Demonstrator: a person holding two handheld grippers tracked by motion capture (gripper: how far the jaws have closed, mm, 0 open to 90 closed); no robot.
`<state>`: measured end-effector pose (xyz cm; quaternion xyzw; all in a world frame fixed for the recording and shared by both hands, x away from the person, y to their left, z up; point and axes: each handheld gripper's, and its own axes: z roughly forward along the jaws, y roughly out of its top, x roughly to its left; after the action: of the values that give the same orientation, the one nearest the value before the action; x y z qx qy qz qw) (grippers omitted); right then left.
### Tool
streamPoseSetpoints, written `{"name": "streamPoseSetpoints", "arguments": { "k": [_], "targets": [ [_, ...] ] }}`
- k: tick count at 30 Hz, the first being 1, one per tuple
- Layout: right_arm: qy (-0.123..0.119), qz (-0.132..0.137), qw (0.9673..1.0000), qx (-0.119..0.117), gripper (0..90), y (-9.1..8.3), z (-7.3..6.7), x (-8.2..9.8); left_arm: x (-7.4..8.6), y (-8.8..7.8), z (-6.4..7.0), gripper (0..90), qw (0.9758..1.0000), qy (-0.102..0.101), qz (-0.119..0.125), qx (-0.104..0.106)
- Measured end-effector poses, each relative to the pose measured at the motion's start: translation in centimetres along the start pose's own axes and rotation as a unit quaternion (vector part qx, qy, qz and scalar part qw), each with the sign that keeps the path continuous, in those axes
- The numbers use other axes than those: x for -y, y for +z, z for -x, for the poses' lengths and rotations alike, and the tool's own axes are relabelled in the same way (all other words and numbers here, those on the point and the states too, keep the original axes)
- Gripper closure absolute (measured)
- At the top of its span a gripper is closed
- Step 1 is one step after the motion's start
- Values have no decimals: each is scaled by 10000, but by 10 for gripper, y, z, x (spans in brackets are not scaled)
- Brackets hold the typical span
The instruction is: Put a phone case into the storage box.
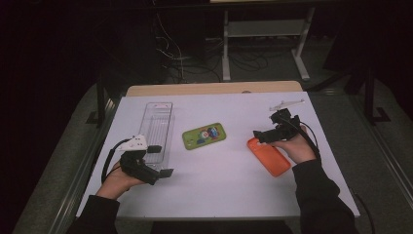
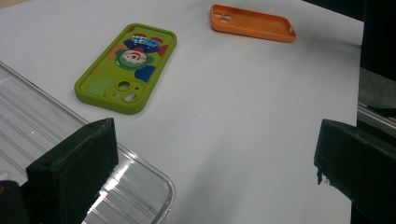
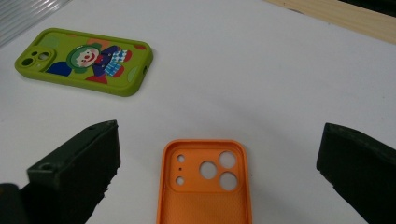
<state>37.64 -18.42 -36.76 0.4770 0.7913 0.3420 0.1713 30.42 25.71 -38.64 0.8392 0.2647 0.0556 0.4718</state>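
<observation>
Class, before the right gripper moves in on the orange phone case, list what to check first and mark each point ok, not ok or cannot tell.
1. Right gripper open wide: ok.
2. Orange phone case lies between its jaws, hollow side up: ok.
3. Jaws touching the case: not yet, ok.
4. Green phone case lies apart from the orange one: ok.
5. Left gripper open, beside the clear tray, out of the way: ok.
6. Whether the soft case will hold its shape when gripped: cannot tell.
</observation>
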Motion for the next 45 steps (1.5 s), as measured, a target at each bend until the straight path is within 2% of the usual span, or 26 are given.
{"name": "streamPoseSetpoints", "arguments": {
  "k": [10,16,20,29,34,45],
  "targets": [
    [18,-181,9998,-46,0,3,1,8,0,0,0,0,10000,-15,24,5],
    [-16,-188,9998,9,0,4,2,11,0,0,0,0,10000,-15,31,-3],
    [68,-237,9997,-16,0,5,2,15,0,0,0,0,10000,-26,45,-10],
    [20,-315,9995,-8,0,8,4,25,0,-1,-1,0,10000,-5,58,-15],
    [39,-417,9991,7,0,10,5,31,0,-1,-1,0,10000,-18,84,-10],
    [-108,-704,9974,66,0,22,2,40,0,-1,-1,0,10000,-31,92,-1]
  ]
}}
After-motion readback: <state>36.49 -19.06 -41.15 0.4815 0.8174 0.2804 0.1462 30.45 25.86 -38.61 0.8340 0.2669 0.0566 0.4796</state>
